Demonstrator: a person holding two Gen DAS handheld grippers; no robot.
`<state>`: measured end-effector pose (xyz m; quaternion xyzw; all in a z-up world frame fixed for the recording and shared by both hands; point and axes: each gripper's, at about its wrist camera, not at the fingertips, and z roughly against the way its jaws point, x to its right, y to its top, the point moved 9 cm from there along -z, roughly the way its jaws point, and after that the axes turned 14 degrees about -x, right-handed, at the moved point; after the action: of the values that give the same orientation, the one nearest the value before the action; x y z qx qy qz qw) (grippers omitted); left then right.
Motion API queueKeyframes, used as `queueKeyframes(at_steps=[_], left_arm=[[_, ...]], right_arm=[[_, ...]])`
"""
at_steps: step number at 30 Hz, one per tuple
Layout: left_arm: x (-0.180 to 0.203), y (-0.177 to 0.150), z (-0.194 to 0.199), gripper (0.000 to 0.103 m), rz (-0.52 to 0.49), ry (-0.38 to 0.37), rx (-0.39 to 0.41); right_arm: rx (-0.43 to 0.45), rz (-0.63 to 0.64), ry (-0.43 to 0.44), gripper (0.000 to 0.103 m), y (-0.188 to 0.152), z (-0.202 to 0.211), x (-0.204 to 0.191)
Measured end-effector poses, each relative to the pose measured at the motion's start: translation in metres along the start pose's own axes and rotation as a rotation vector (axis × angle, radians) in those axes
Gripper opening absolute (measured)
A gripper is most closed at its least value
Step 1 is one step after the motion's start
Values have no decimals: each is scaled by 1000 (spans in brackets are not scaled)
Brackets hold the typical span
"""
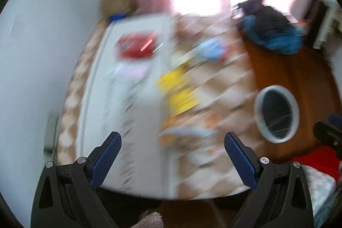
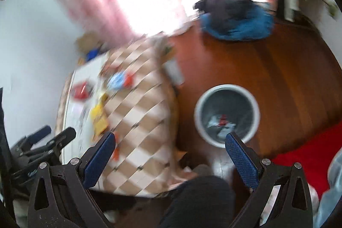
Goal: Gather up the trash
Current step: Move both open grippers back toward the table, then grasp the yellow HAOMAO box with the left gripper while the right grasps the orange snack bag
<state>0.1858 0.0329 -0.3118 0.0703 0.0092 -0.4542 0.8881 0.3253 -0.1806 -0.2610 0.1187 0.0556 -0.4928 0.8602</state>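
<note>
Both views are motion-blurred. My left gripper (image 1: 172, 138) is open and empty above a table with a checked brown-and-white cloth (image 1: 222, 87). On the table lie a yellow wrapper (image 1: 177, 91), a red packet (image 1: 136, 46), a blue wrapper (image 1: 211, 50) and small orange scraps (image 1: 211, 121). A grey-rimmed trash bin (image 1: 276, 113) stands on the wooden floor to the right. My right gripper (image 2: 170, 138) is open and empty, between the table edge and the bin (image 2: 227, 113). The bin holds some trash (image 2: 221, 123). The yellow wrapper (image 2: 98, 118) and blue wrapper (image 2: 117, 80) show there too.
A white board or paper sheet (image 1: 128, 104) covers the table's left part, next to a white wall (image 1: 38, 46). A blue and black heap of clothes (image 2: 235, 20) lies on the floor by the bright window. Red fabric (image 2: 303, 161) is at the right. The left gripper (image 2: 40, 149) shows at the lower left.
</note>
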Motion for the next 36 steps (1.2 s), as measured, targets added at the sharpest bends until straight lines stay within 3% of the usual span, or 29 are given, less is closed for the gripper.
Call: queueKeyframes(at_steps=[4, 10, 14, 18, 19, 23, 25, 31, 34, 36], left_arm=[[-71, -28, -66, 98, 134, 57, -103], [-120, -49, -112, 98, 219, 75, -174], [-133, -48, -121, 98, 230, 75, -182], [-134, -42, -124, 98, 222, 66, -178], [-133, -39, -124, 98, 217, 64, -177], [-119, -29, -116, 98, 197, 53, -167], [-110, -21, -112, 98, 182, 39, -158], [-74, 16, -109, 98, 161, -23, -157], [-46, 46, -115, 98, 158, -92, -184], [-24, 66, -123, 97, 163, -179, -229]], right_arm=[[-147, 215, -14, 103, -2, -72, -81], [-357, 518, -115, 103, -14, -182, -169], [-408, 667, -221, 103, -10, -226, -195], [-378, 700, -237, 103, -3, -241, -205], [-382, 684, -220, 102, -4, -244, -204], [-386, 599, -189, 77, -5, -245, -190], [-393, 515, -164, 73, -6, -238, -174], [-376, 150, 6, 69, 7, -207, -106], [-299, -31, 11, 69, 31, -196, -64], [-288, -118, 17, 69, 41, -197, -43]])
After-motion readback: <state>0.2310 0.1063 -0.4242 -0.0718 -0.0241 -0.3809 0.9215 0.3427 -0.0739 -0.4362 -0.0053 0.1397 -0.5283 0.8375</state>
